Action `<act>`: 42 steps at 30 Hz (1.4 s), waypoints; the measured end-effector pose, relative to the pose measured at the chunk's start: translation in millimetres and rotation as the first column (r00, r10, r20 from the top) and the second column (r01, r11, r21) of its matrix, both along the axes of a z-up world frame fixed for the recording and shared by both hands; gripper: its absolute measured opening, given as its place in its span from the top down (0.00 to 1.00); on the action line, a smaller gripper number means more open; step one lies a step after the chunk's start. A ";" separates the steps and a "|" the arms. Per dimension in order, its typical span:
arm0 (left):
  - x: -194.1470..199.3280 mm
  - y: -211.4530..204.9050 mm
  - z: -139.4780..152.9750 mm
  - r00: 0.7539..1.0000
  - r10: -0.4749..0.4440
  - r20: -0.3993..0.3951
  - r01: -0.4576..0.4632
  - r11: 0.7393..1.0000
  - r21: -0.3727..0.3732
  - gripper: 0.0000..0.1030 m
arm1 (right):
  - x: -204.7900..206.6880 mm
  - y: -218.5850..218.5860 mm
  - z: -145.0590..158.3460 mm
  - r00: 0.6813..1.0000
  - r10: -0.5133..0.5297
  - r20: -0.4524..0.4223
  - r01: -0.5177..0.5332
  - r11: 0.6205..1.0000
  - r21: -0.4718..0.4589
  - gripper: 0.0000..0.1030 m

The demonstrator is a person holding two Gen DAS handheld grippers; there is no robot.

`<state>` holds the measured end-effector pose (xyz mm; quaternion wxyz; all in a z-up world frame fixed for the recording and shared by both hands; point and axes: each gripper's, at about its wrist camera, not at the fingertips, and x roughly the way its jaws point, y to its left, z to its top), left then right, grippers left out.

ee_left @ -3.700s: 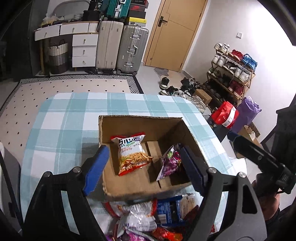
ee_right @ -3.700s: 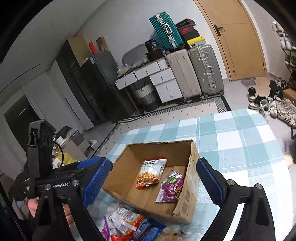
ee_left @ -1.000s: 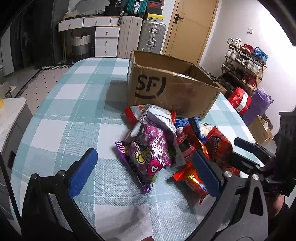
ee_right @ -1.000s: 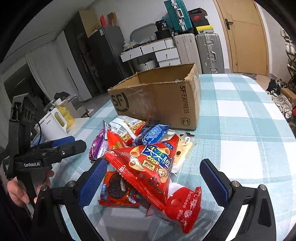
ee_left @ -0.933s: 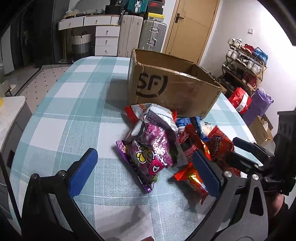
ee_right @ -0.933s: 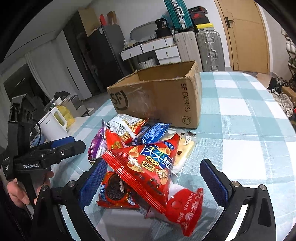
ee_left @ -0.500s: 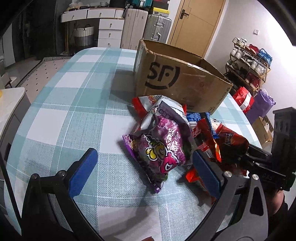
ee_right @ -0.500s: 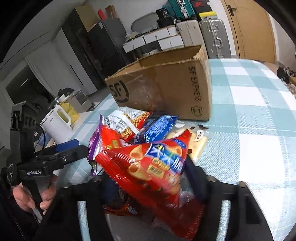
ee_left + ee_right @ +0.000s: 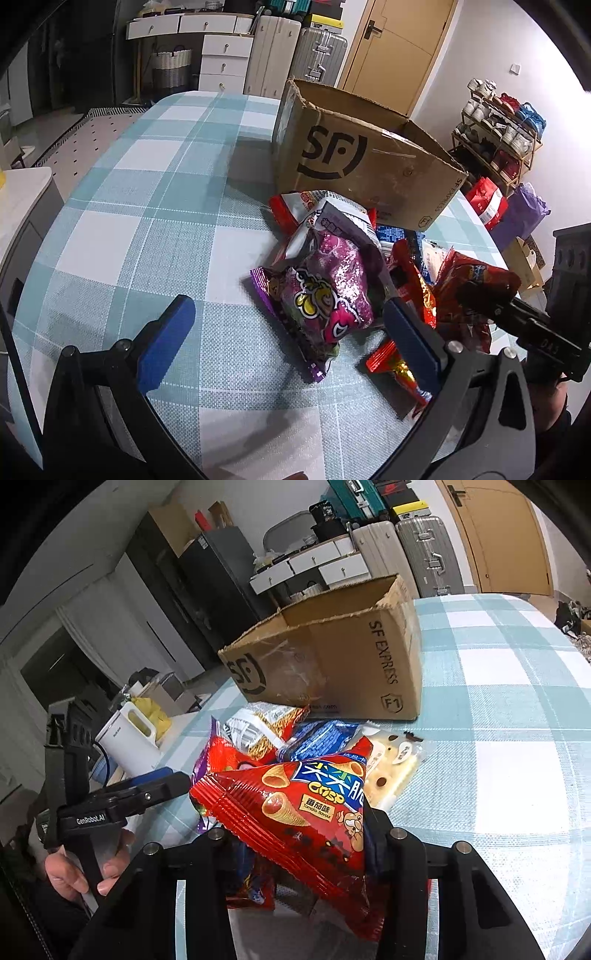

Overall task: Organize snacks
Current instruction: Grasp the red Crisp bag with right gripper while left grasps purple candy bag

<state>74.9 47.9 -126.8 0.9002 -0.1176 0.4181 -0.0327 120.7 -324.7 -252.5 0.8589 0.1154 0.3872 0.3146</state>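
Note:
My right gripper [image 9: 303, 843] has its jaws closing on a red crisp bag [image 9: 303, 805], and the pads press its sides so the bag stands lifted at the near end of the snack pile. In the left wrist view that same red crisp bag [image 9: 476, 273] sits at the tip of the right gripper [image 9: 480, 299]. My left gripper [image 9: 286, 314] is open, its blue pads either side of a purple snack bag [image 9: 325, 291] that lies on the cloth. The open cardboard box [image 9: 332, 664] stands just behind the pile.
Also in the pile are a noodle snack bag [image 9: 266, 723], a blue packet [image 9: 321, 738], a pale pastry pack [image 9: 391, 764] and a small red wrapper [image 9: 399, 365]. A white kettle [image 9: 129, 738] stands off the table's left. The checked cloth [image 9: 147, 221] covers the table.
The right gripper's jaws went from wide open around the red crisp bag to closed on it, and the bag has tilted up. The left gripper barely moved.

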 end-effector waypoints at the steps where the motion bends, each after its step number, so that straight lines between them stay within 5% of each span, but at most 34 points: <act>1: -1.1 0.3 0.0 1.000 -0.001 0.000 0.001 1.000 -0.001 0.01 | -0.3 -1.0 1.1 1.000 0.003 -0.001 -0.003 1.000 0.007 0.56; 32: 34.3 -4.0 -24.7 0.997 -0.015 -0.082 0.009 0.997 -0.075 0.02 | -10.6 -15.5 14.6 1.000 -0.013 0.026 0.012 0.999 0.038 0.56; 34: 35.6 -4.8 -26.6 0.997 -0.028 -0.077 0.020 0.995 -0.098 0.06 | -11.3 -16.4 15.2 0.999 -0.015 0.029 0.013 0.999 0.040 0.56; 39: 37.7 -9.1 -31.5 0.992 -0.097 -0.085 0.082 0.984 -0.156 0.49 | -11.9 -18.1 14.5 1.000 -0.019 0.025 0.018 0.999 0.044 0.56; 42: 40.0 -7.4 -34.1 0.989 -0.116 -0.092 0.097 0.977 -0.191 0.58 | -13.0 -18.2 14.9 0.999 -0.020 0.024 0.019 0.999 0.048 0.56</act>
